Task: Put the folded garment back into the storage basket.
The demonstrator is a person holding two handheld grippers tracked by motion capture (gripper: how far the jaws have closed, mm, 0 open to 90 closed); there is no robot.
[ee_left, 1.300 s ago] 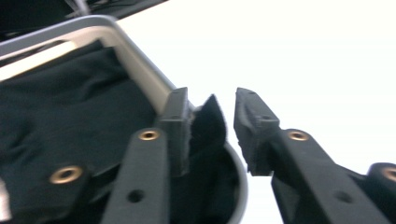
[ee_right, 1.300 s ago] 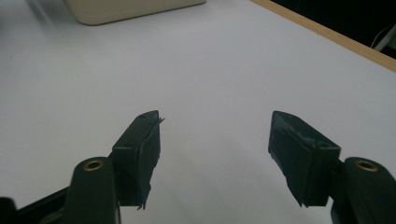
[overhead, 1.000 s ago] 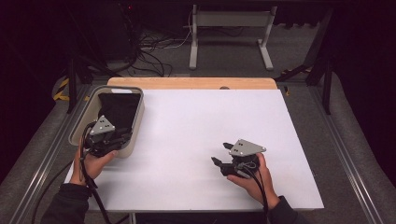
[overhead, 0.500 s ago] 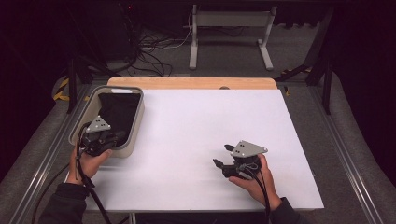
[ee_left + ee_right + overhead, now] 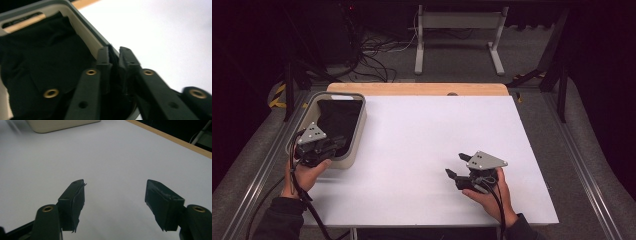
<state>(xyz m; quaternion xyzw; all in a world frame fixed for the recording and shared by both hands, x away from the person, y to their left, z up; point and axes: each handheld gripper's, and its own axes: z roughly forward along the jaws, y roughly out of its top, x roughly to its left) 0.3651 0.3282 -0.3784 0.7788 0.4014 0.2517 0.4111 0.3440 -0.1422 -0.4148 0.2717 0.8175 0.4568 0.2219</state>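
L gripper (image 5: 328, 145) jaws, just reopening slightly, are nipped on black cloth (image 5: 37, 62) at bin (image 5: 357, 131) rim for lifting; R gripper (image 5: 115, 202) is kept spread, empty, on standby.

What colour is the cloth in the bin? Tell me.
Black. The cloth shows best in the left gripper view, lying inside the pale bin.

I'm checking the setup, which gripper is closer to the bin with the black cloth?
Left. The left gripper is at the bin rim; the right gripper rests apart on the table.
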